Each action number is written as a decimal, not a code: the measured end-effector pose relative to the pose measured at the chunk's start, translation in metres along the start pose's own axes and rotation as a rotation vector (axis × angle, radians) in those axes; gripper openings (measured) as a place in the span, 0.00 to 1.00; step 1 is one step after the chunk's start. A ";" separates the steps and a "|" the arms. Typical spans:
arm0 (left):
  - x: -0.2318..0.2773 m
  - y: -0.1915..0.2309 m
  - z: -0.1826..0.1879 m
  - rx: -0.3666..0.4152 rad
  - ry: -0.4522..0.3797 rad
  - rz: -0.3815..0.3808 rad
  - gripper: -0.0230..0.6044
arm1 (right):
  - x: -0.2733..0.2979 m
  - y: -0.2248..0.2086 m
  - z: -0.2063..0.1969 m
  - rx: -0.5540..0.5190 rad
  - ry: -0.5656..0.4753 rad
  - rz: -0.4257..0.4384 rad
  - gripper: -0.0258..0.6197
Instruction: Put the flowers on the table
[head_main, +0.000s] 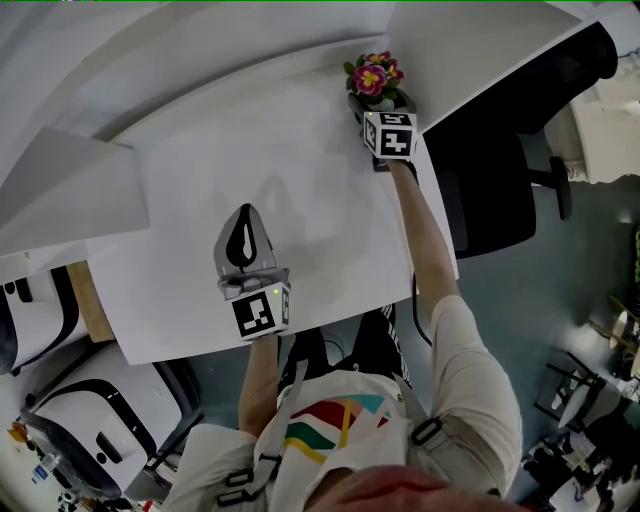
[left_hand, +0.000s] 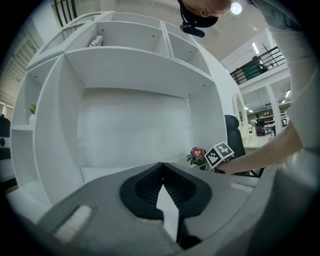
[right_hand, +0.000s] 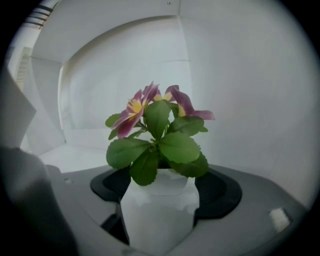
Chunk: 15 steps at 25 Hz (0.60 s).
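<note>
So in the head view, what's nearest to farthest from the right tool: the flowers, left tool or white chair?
1. Flowers, between its jaws, far table corner.
2. Left tool, middle of the table.
3. White chair, off the table, bottom left.

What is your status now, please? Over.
Left tool shut, empty. Right tool open around potted flowers, on table, far right corner. Nothing in the way.

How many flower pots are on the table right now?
1. The flower pot stands near the table's far right corner, between the right tongs. No other pot shows on the table.
</note>
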<state>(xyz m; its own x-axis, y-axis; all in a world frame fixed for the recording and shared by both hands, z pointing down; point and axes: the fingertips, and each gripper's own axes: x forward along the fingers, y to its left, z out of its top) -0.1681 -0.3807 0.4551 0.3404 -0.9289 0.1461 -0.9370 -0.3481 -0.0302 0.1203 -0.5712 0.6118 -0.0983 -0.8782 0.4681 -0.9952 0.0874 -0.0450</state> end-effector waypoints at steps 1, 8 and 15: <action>-0.001 0.000 0.001 -0.002 -0.003 0.000 0.04 | -0.002 -0.001 0.002 0.001 -0.002 0.000 0.62; -0.012 -0.007 0.013 -0.013 -0.028 -0.002 0.04 | -0.023 0.006 0.012 0.000 -0.013 0.014 0.64; -0.028 -0.012 0.038 -0.015 -0.086 0.007 0.04 | -0.056 0.013 0.039 -0.004 -0.060 0.030 0.65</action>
<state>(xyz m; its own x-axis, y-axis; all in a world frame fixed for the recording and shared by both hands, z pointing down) -0.1631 -0.3558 0.4138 0.3391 -0.9388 0.0605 -0.9401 -0.3406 -0.0162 0.1123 -0.5393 0.5507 -0.1278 -0.9017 0.4130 -0.9918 0.1155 -0.0546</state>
